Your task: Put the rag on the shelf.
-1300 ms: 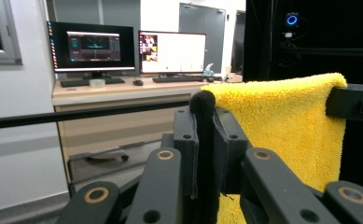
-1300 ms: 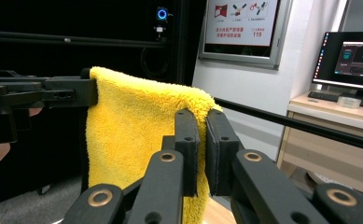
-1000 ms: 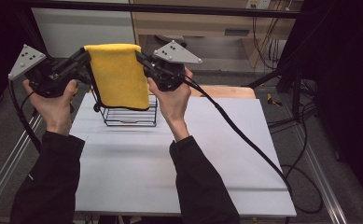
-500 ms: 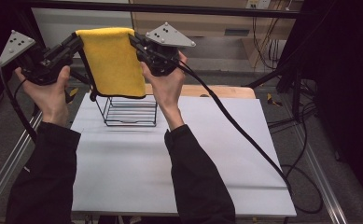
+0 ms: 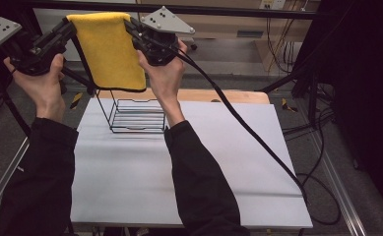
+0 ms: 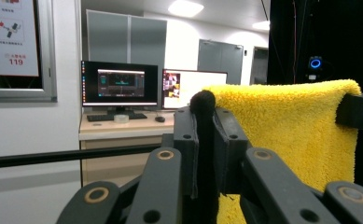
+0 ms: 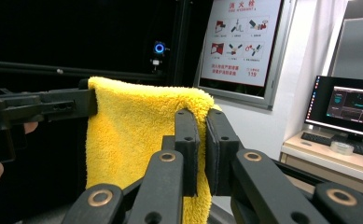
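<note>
I have the yellow cloth [image 5: 111, 51] held up in the air, well above the desk's [image 5: 189, 167] far left corner. My left gripper [image 5: 70, 27] and right gripper [image 5: 129, 23] each pinch a top corner, jaws clamped on it. The wire rack [image 5: 137, 115] sits below on the desk.

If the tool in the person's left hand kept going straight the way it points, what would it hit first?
Probably the right tool. The left tool points across at it, both clamped on top corners of the yellow towel stretched between them, which would bunch up first. Depth is hard to judge.
</note>
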